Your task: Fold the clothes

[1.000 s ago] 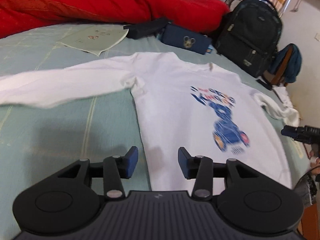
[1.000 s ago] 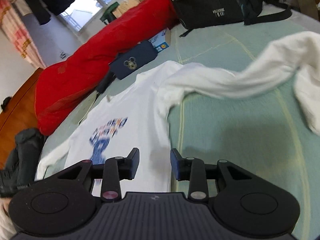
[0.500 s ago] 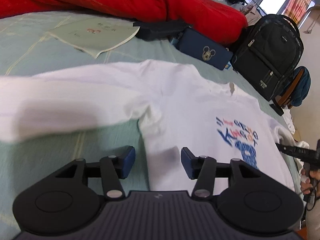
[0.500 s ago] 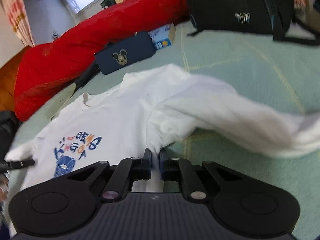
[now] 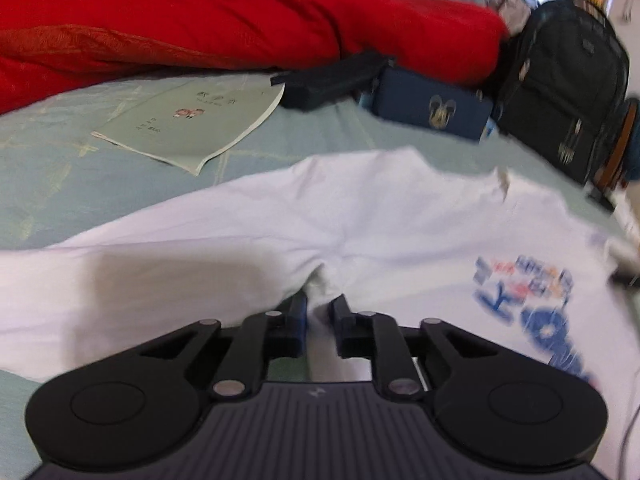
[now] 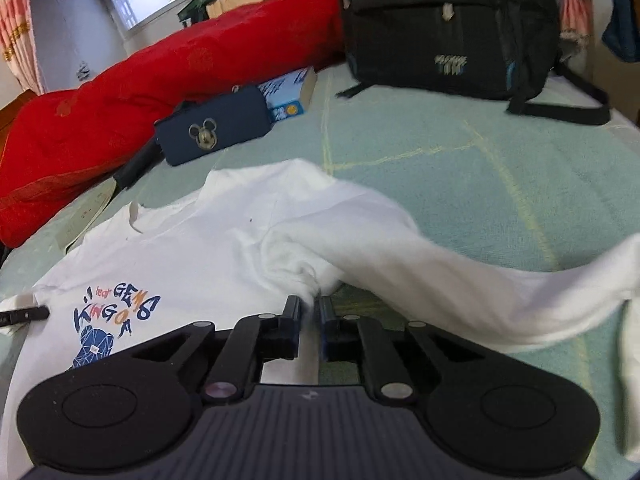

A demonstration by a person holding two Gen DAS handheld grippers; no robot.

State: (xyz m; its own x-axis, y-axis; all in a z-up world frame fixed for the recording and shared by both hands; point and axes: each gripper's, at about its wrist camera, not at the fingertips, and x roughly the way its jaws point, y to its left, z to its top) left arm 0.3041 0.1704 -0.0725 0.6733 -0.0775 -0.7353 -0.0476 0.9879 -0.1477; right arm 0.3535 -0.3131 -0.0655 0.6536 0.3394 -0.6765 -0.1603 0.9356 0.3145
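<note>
**Both Grippers Pinching Shirt at the Underarms**

Pale green bed cover (image 6: 460,184) carries a white long-sleeved shirt (image 6: 192,248), spread flat with its blue print facing up. Beyond the shirt's collar lie a navy case (image 6: 212,130), a red quilt (image 5: 224,16) and a black backpack (image 6: 448,28).

Left gripper (image 5: 318,310): fingers just closed narrow, clamped on bunched fabric at one sleeve's underarm.

Right gripper (image 6: 308,308): fingers nearly together, gripping gathered fabric at the opposite underarm.
</note>
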